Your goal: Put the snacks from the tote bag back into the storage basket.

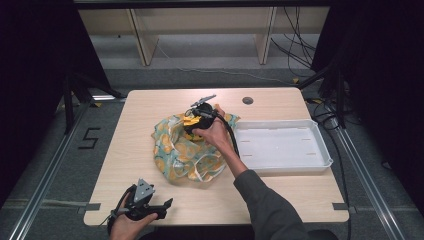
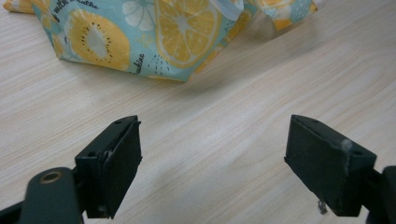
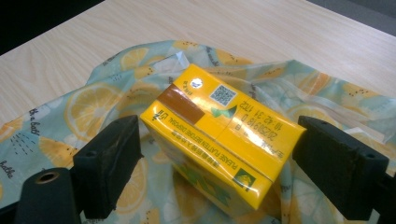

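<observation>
The yellow drink carton (image 3: pixel 219 140) sits between your right gripper's (image 3: pixel 217 161) pinching jaws, over the lemon bag (image 1: pixel 182 150); your left gripper (image 2: pixel 212 168) waits wide open.

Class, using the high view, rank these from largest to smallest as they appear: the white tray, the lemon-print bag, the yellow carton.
1. White tray and lemon-print bag: similar spread, too close to rank.
2. Yellow carton: clearly smallest, mostly hidden by the right gripper.

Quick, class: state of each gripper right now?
Left gripper: open, holding nothing, above bare table.
Right gripper: jaws either side of the yellow carton; grip cannot be told.
</observation>
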The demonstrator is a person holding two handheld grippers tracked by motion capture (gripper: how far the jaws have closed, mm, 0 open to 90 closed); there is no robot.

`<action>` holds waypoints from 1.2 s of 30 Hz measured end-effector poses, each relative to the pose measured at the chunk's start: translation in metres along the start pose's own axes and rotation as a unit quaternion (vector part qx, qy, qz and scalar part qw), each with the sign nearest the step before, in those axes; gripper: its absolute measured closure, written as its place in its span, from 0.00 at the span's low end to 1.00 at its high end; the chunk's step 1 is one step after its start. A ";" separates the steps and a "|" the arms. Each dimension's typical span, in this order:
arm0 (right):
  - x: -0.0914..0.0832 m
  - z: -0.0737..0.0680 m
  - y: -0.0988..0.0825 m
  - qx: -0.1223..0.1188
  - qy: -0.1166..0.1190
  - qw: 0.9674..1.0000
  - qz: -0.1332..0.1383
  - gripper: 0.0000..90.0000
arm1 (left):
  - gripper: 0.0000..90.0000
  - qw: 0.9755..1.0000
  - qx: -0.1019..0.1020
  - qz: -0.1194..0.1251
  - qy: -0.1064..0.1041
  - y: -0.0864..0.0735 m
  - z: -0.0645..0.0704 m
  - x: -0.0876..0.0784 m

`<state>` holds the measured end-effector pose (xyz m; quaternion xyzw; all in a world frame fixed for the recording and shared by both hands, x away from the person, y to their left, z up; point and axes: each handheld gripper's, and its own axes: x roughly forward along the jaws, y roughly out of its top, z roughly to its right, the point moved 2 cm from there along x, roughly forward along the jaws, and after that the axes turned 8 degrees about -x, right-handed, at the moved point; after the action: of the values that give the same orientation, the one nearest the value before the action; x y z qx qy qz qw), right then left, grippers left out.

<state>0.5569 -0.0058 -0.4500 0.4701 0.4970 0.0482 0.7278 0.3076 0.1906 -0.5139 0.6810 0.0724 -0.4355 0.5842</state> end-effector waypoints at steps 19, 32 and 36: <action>0.015 -0.003 -0.001 0.008 -0.009 1.000 -0.011 0.18 | 0.20 0.999 -0.029 0.025 -0.005 0.000 0.005 0.003; 0.019 -0.004 -0.002 -0.008 -0.015 1.000 -0.016 0.21 | 0.20 0.999 -0.020 0.025 -0.002 0.000 0.005 0.003; 0.019 -0.004 -0.001 -0.013 -0.016 1.000 -0.017 0.22 | 0.21 1.000 -0.018 0.024 -0.002 0.000 0.005 0.003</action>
<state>0.5626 0.0062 -0.4639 0.4527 0.4923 0.0344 0.7426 0.3068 0.1856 -0.5154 0.6710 0.0629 -0.4210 0.6071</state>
